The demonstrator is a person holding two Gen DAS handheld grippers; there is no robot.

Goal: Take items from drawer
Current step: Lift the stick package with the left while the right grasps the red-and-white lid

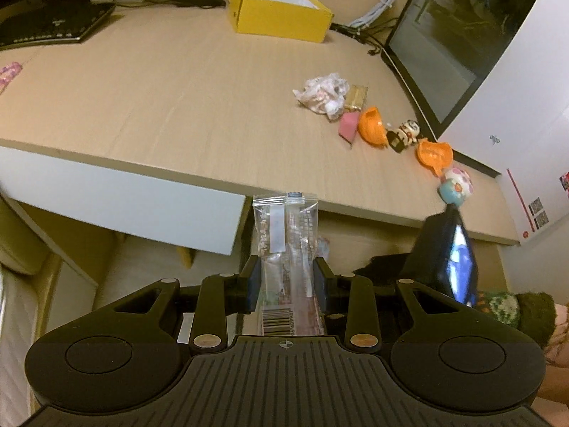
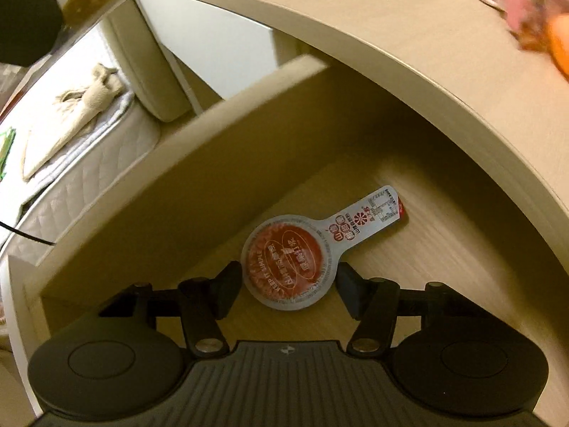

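My left gripper (image 1: 286, 281) is shut on a clear snack packet (image 1: 284, 224) with a barcode, held upright in front of the desk's edge (image 1: 177, 174). My right gripper (image 2: 286, 281) points down into the open drawer (image 2: 177, 185). It is shut on a round cup (image 2: 288, 259) with a red printed lid, both pads against its rim. The lid's long tab (image 2: 373, 213) points toward the back right, and the cup rests on the drawer floor. In the left wrist view, part of the right tool's black body (image 1: 437, 249) shows below the desk, with a green knit sleeve (image 1: 515, 306) behind it.
On the desk top lie a yellow open box (image 1: 281, 14), a crumpled wrapper (image 1: 323, 94), a pink piece (image 1: 348, 126), two orange capsule halves (image 1: 371, 126), a small figurine (image 1: 403, 135) and round toys (image 1: 457, 185). A keyboard (image 1: 53, 25), cables and a monitor (image 1: 458, 35) stand around them. A bed (image 2: 81, 135) lies left of the drawer.
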